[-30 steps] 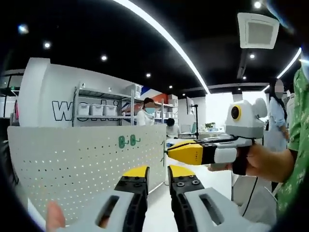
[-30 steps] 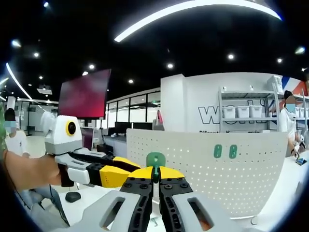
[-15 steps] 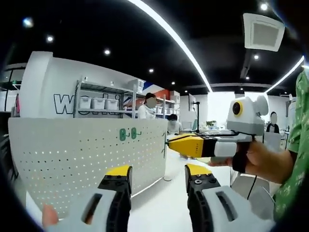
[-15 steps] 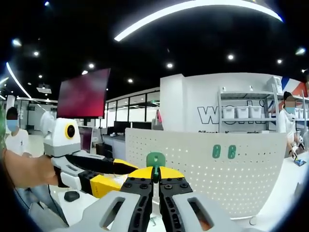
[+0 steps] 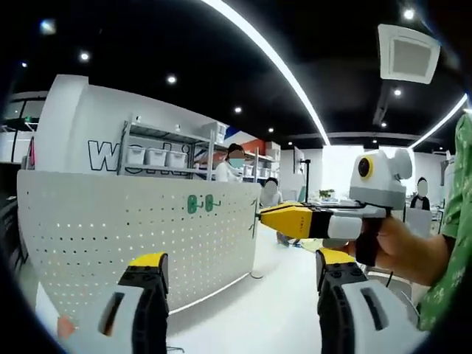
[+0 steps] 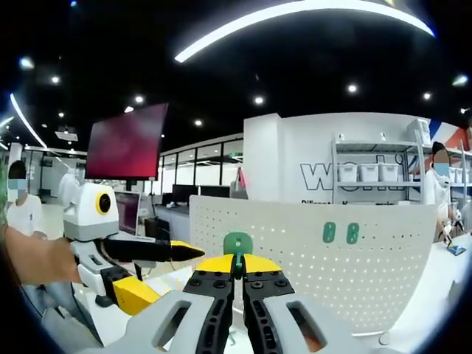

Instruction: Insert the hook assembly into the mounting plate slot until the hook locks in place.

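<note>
**A:** Which step is this?

**B:** The carry toward the board, I'd judge, before any insertion. On the left in the left gripper view stands the white pegboard (image 5: pixel 140 243), upright, with two green hooks (image 5: pixel 200 203) already hanging near its top edge. The left gripper (image 5: pixel 240 284) is released, jaws wide apart with nothing between them.

**A:** And the hook to be fitted?

**B:** In the right gripper view, the right gripper (image 6: pixel 237 279) is clenched on a green hook (image 6: pixel 237 243), which pokes up from between its closed yellow tips. The pegboard lies beyond it, well apart, so nothing is seated yet.

**A:** What does the next move need?

**B:** Probably bringing the green hook up to a free row of holes, squaring its back prongs to the board, then pressing in until it catches. The prongs themselves are hidden by the jaws, so their angle can't be told.
</note>
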Action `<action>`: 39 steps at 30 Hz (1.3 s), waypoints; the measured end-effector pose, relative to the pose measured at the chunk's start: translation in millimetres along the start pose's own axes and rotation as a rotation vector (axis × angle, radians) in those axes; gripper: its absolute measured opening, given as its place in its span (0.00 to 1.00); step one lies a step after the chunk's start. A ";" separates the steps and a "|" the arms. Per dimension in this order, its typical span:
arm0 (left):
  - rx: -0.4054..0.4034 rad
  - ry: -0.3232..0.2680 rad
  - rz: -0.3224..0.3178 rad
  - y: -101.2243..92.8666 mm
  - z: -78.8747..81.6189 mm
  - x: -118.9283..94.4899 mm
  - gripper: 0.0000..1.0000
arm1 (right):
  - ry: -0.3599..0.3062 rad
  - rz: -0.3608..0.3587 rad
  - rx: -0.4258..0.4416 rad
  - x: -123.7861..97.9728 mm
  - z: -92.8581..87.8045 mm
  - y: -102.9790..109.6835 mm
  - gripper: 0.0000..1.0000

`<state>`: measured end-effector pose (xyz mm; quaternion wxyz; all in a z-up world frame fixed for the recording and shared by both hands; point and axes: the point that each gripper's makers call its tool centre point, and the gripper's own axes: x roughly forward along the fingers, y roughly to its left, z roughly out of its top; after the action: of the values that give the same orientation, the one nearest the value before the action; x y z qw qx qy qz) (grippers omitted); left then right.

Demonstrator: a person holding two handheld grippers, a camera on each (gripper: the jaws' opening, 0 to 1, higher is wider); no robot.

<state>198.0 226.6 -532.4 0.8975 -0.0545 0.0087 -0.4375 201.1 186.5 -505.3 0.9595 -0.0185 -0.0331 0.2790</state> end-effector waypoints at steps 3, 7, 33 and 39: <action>-0.006 0.001 -0.001 -0.2 -0.7 -0.5 1.00 | 0.001 -0.004 -0.002 -0.2 -0.7 -0.6 0.01; -0.020 0.001 0.007 1.6 -1.7 -1.5 1.00 | -0.001 -0.009 -0.002 -0.2 -0.4 -1.9 0.01; -0.023 -0.004 0.039 16.7 -6.2 -12.1 1.00 | -0.008 -0.091 -0.055 42.6 7.0 -22.3 0.01; -0.026 0.001 0.039 18.8 -10.2 -14.6 1.00 | -0.018 -0.138 -0.073 57.3 11.5 -37.6 0.01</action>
<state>203.2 248.6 -545.0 0.9051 -0.0661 0.0159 -0.4196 268.6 185.8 -488.8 0.9748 -0.0484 -0.0532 0.2110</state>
